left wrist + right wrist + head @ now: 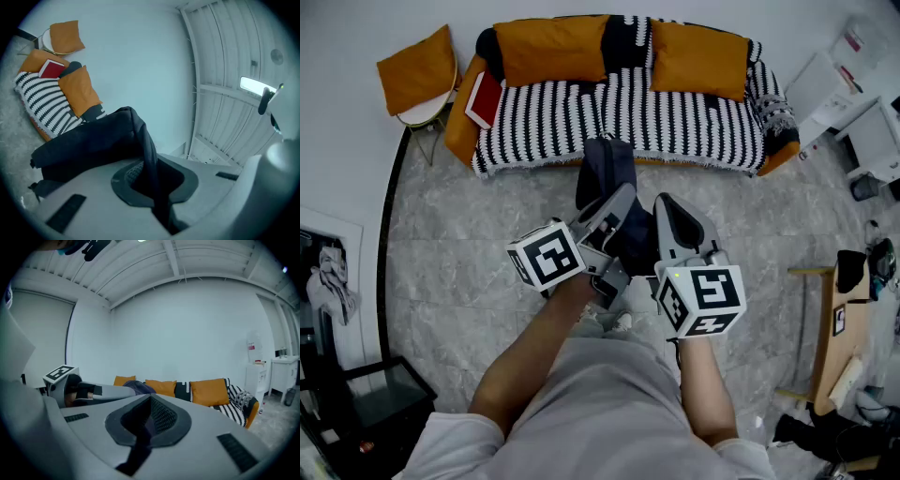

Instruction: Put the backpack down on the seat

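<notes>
We hold the backpack off the marbled grey floor, just before the striped knitted sofa. It is limp, dark navy fabric. The left gripper clamps its strap. The right gripper likewise pinches dark fabric.

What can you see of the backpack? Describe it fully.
The backpack is dark, soft-looking fabric. It hangs slack, held up in front of the striped sofa and not yet on its seat. The left gripper is shut on a narrow strap of it, and the right gripper seems to pinch dark fabric too. No zips or pockets can be made out.
</notes>
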Demonstrator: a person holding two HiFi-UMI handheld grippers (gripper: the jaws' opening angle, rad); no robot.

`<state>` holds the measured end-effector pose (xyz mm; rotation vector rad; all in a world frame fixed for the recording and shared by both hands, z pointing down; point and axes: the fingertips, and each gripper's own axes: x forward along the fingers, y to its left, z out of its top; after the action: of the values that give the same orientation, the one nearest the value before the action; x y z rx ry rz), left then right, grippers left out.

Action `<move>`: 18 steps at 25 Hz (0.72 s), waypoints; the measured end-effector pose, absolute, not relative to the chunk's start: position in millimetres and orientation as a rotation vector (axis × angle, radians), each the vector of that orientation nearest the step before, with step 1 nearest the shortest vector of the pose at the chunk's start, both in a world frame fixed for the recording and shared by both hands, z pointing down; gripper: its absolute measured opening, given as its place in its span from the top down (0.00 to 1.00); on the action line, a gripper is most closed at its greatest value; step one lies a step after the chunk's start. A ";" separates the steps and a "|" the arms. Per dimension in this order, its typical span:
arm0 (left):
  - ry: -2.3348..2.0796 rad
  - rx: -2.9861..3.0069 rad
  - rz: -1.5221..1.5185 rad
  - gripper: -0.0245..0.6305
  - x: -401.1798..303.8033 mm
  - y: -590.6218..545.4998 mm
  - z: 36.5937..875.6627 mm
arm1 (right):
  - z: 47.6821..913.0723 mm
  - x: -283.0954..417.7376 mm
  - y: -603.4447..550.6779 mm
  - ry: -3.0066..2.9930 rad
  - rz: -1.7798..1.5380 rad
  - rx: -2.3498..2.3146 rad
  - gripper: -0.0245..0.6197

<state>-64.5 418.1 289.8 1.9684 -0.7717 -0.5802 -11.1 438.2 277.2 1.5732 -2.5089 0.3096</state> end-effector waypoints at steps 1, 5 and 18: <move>-0.772 1.967 -0.581 0.94 -64.8 418.3 289.6 | 276.8 -10.7 438.6 -2.509 0.309 1.574 0.96; -0.771 1.965 -0.583 0.94 -72.0 415.6 288.8 | 277.7 -15.3 436.5 -2.513 0.319 1.575 0.96; -0.739 1.949 -0.583 0.94 -116.9 394.7 296.5 | 286.7 -50.8 416.4 -2.465 0.308 1.610 0.96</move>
<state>-116.9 394.7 296.5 1.9486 -0.7386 -0.5834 -50.8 416.4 286.7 1.6100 -2.4648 0.3079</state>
